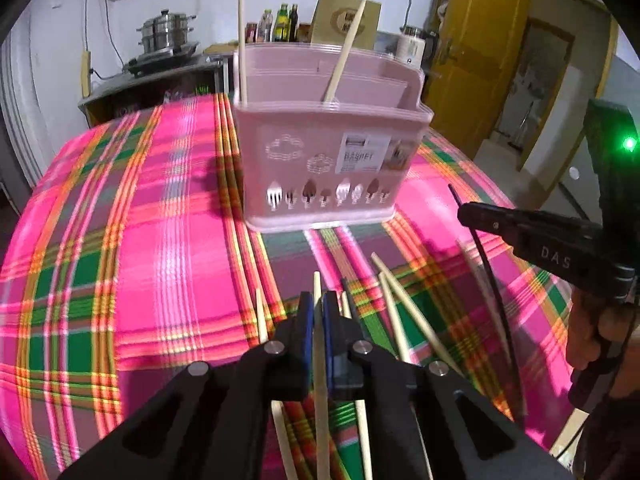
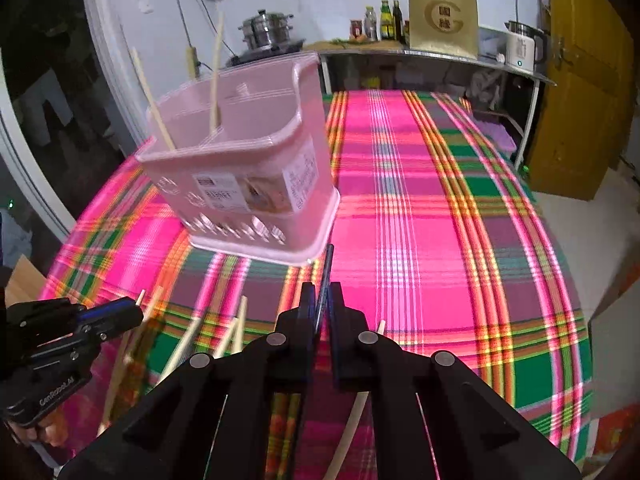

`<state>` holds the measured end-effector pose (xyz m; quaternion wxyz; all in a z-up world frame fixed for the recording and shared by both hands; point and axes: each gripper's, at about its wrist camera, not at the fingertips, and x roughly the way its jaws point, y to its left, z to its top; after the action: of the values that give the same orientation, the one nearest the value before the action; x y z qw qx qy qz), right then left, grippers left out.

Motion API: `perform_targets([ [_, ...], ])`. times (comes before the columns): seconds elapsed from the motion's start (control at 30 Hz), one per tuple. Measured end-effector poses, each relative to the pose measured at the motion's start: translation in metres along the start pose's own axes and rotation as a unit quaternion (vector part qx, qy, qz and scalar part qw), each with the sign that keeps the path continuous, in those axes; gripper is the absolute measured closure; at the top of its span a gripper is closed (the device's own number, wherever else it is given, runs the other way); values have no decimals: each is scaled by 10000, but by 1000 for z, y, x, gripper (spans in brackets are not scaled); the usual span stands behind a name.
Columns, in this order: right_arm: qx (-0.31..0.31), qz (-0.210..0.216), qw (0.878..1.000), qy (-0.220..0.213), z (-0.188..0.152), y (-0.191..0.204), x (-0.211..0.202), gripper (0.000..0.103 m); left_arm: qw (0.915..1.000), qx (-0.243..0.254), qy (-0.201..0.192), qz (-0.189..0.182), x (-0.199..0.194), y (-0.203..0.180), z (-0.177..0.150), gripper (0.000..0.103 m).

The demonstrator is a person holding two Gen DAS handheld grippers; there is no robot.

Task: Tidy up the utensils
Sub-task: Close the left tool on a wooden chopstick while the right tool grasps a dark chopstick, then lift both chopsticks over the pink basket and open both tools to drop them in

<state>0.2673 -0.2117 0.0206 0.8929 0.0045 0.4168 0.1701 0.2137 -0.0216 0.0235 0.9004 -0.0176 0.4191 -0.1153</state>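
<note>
- The pink basket (image 1: 332, 140) stands on the desk (image 1: 140, 240), which is covered with a pink, green and orange plaid cloth.
- Two pale chopsticks stand in the basket: one (image 1: 242, 40) upright at its left end, another (image 1: 346, 52) leaning in a middle compartment.
- The left gripper (image 1: 318, 308) is in front of the basket, its jaws clenched on a pale chopstick (image 1: 320, 380) that runs lengthwise between the blue pads.
- The right gripper (image 2: 322, 300) is in front of the basket's right corner, its jaws clenched on a dark chopstick (image 2: 326, 276) whose tip reaches toward the basket's base.
- From the left wrist view, that dark chopstick curves down below the right gripper, to the right of the basket.
- Several loose pale chopsticks (image 1: 394, 312) lie scattered on the cloth in front of the basket, between and beneath the two grippers.
- Behind the basket, past the desk's far edge, a counter carries a steel pot (image 1: 168, 32), bottles (image 1: 282, 22) and a brown box (image 1: 344, 20).
</note>
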Motion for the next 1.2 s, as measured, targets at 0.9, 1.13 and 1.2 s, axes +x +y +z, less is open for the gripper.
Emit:
perform_targets([
  [0.9,-312,504,9888,-1368,29,33,-127,99,9933,136,-1114,-259,-108,-8,43,98],
  [1.13,-366,549,9861,-1523,41,38,-137,99,9923,148,-1201,-260,-113,-5,63,98],
  [1.2,-394,553,9854,-1564,46,40,-140,99,9921,183,-1210,-264,-115,-6,70,98],
])
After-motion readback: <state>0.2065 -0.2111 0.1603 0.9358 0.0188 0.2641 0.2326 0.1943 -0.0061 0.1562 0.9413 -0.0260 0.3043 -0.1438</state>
